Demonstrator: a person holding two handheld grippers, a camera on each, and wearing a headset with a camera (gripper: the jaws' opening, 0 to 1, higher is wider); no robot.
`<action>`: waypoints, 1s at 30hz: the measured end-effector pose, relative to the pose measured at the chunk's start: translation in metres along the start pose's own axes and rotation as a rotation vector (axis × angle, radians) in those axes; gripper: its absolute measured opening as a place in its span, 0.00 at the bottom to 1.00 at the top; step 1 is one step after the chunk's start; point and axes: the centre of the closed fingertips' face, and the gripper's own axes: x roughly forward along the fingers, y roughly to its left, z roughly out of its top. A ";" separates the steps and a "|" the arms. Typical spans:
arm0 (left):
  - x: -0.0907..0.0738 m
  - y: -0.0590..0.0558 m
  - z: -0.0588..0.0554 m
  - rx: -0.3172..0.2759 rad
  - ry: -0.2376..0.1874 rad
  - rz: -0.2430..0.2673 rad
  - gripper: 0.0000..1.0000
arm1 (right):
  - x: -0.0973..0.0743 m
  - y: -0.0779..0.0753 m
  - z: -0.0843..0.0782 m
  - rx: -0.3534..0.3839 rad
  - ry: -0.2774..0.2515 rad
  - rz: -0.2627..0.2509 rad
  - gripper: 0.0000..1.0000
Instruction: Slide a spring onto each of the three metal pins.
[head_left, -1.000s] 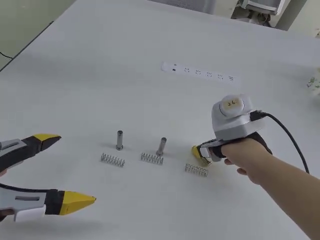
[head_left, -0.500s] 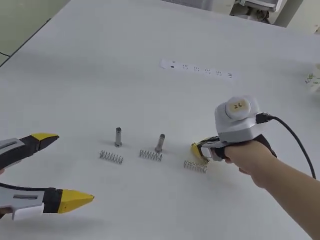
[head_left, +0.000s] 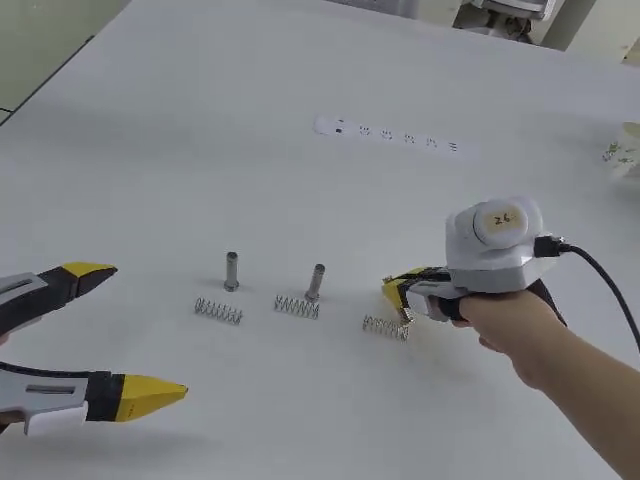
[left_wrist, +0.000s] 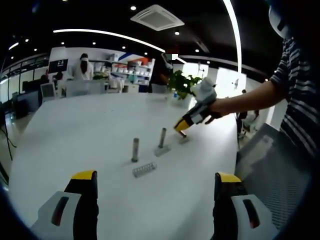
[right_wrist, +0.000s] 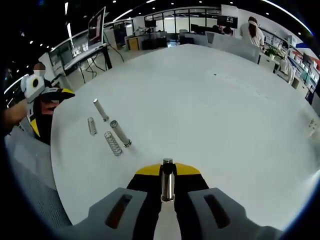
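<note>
Right gripper (head_left: 398, 292) fingers clamp short silver metal pin (right_wrist: 167, 184); left gripper (head_left: 150, 332) fingers wide. Risk: pin slips in grip, coiled steel spring (head_left: 386, 327) jams.

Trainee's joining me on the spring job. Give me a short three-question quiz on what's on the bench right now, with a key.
1. True or false: the right gripper is shut on a metal pin.
2. How many springs lie flat on the table?
3. The left gripper is: A) open and empty, B) shut on a spring, C) shut on a pin.

Key: 1 true; 2 three; 3 A.
</note>
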 end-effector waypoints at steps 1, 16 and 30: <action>0.000 0.000 0.000 0.001 0.001 -0.001 0.94 | 0.000 0.000 0.001 0.002 -0.006 0.001 0.05; -0.001 0.002 0.000 0.005 -0.002 0.006 0.94 | -0.008 0.006 0.008 -0.018 -0.083 -0.005 0.05; -0.001 0.003 0.000 0.005 -0.004 0.005 0.95 | -0.013 0.005 0.009 -0.022 -0.109 -0.014 0.05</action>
